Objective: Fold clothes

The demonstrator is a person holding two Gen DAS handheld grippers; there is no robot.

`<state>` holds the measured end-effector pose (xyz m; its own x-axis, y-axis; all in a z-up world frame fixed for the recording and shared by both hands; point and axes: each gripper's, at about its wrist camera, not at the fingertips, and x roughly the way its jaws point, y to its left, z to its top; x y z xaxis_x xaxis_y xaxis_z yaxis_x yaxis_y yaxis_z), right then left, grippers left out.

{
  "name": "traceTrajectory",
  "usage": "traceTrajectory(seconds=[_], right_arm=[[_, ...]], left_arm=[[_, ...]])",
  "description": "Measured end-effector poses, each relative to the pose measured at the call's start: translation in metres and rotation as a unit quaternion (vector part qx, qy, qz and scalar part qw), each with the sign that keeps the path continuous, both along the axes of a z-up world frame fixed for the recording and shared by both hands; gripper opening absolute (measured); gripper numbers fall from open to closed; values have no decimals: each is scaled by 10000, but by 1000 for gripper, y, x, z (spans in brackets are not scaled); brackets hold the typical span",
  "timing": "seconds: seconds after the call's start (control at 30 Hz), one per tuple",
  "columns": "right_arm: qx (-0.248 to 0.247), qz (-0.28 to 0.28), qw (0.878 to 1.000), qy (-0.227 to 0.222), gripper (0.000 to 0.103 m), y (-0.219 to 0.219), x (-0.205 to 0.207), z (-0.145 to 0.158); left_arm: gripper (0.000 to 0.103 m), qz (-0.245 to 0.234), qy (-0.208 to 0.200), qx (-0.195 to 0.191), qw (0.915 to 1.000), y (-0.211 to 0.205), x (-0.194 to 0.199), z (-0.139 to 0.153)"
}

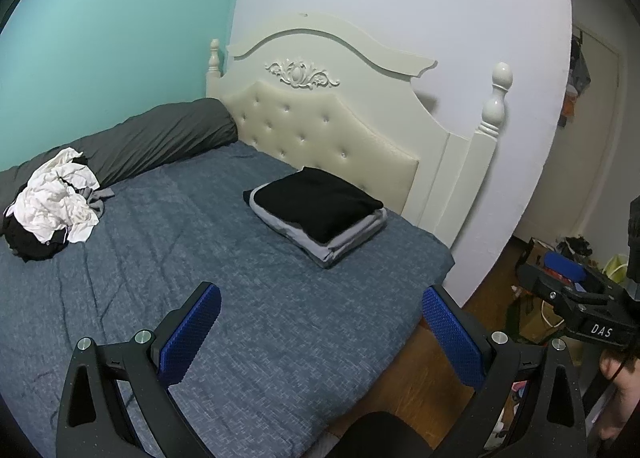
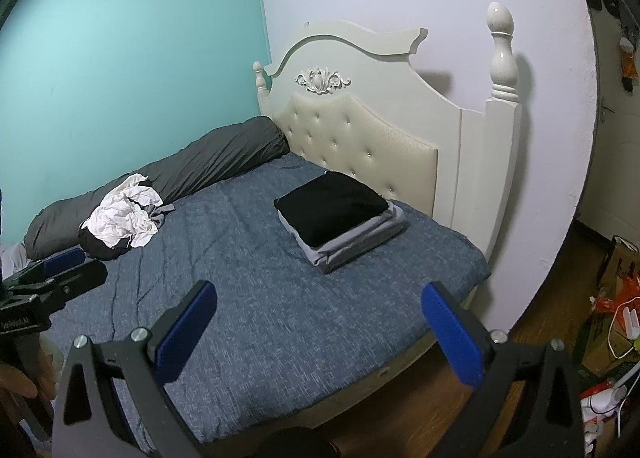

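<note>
Mid-left of frame, unfolded clothes pile [image 1: 52,204] awaits; folded stack [image 1: 318,212] parked right; both tools, left tool [image 1: 320,332] and right tool [image 2: 320,332], released, empty.

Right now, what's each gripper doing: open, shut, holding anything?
Left gripper: open, holding nothing, above the bed.
Right gripper: open, holding nothing, above the bed too.

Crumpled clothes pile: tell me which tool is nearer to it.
Left. In the right wrist view, the left tool sits just in front of the crumpled clothes pile, open, touching nothing. The right tool hangs open near the bed's foot, clearly farther away.
</note>
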<state>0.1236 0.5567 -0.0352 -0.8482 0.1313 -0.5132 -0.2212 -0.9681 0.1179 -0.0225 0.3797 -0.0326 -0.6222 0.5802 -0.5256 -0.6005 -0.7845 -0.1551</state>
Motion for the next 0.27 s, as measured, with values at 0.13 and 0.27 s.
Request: traceTrajectory(seconds=[0.13, 0.27], right_arm=[[-2, 4, 10000, 1, 103, 1, -1, 0], [-5, 5, 10000, -5, 103, 0, -1, -1]], left_arm=[[103, -29, 5, -13, 10000, 0, 0, 0], [103, -34, -33, 10, 10000, 0, -1, 1]])
